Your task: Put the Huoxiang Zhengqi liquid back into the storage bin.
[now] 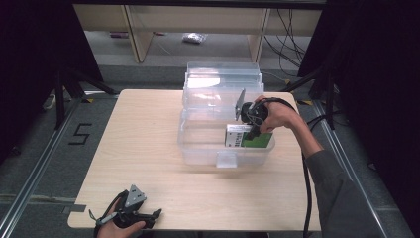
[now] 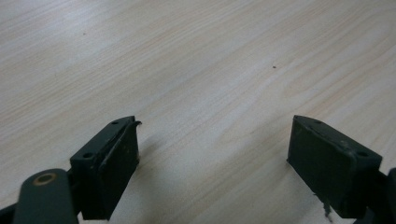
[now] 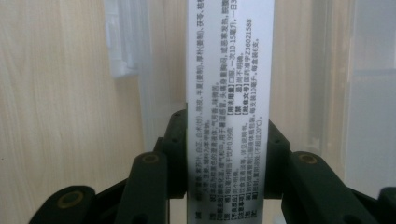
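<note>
The right gripper's point(image 1: 251, 130) fingers point(image 3: 175, 154) clamp a green-and-white box point(image 1: 247, 136) inside the clear plastic bin point(image 1: 198, 148), wrist bent downward, while the left gripper point(image 1: 148, 216) rests wide open on the counter point(image 1: 148, 139).

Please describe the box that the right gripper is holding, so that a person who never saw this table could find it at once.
On the light wooden table stands a clear plastic bin with its lid open toward the far side. Inside its right part, the right gripper clamps a flat carton by its narrow white side. It is the bin's one green-and-white thing, with small black print.
</note>
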Available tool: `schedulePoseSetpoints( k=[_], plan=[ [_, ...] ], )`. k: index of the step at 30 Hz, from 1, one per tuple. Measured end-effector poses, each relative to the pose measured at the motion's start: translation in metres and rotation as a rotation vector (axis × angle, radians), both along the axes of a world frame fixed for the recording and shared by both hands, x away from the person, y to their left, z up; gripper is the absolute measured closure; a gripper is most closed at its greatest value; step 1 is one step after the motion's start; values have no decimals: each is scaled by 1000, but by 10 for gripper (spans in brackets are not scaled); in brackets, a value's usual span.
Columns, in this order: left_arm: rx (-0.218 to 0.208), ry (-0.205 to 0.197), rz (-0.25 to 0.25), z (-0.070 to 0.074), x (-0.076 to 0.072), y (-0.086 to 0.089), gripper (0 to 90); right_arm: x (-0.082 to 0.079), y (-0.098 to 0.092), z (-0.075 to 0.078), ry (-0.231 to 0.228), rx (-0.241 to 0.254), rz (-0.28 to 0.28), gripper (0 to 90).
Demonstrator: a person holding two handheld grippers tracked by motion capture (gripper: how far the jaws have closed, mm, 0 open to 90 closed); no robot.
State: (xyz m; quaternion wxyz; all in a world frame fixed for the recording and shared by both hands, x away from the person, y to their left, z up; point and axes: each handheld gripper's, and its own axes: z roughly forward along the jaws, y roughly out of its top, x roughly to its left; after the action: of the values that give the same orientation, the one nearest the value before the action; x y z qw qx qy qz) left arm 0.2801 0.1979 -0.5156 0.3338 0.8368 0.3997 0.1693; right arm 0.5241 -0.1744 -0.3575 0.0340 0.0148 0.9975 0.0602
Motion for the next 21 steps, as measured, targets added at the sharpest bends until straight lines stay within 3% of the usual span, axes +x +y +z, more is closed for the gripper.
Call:
schedulePoseSetpoints(
  k=[2, 3, 5, 6, 9, 12, 14, 17, 20, 21],
  plan=[
    [5, 3, -4, 1, 0, 0, 158, -2, -1, -1, 0, -14, -30, 639],
    [-7, 16, 3, 0, -1, -1, 158, -2, -1, -6, 24, 1, -39, 639],
    [-5, 16, 2, 0, -1, 0, 158, -1, -1, -7, 10, 2, -23, 639],
    [2, -6, -1, -1, 1, 0, 158, 1, -1, -8, -1, -19, -14, 640],
    [0, 17, -2, 0, -1, 0, 158, 2, -1, -11, 6, -5, -1, 639],
    [-7, 10, 5, 0, -1, 0, 158, 2, -1, -13, 8, 3, 3, 639],
    [-4, 13, 1, 0, -1, 0, 158, 1, -3, -17, 8, -26, -27, 639],
    [-4, 12, 2, 0, -1, 0, 158, 1, -4, -21, 20, -3, -28, 639],
    [1, 15, -1, 0, -1, 0, 158, 3, -5, -23, 7, -26, -18, 639],
    [12, 17, -4, 0, -1, 1, 158, 1, -5, -26, 24, -36, -43, 639]
  ],
)
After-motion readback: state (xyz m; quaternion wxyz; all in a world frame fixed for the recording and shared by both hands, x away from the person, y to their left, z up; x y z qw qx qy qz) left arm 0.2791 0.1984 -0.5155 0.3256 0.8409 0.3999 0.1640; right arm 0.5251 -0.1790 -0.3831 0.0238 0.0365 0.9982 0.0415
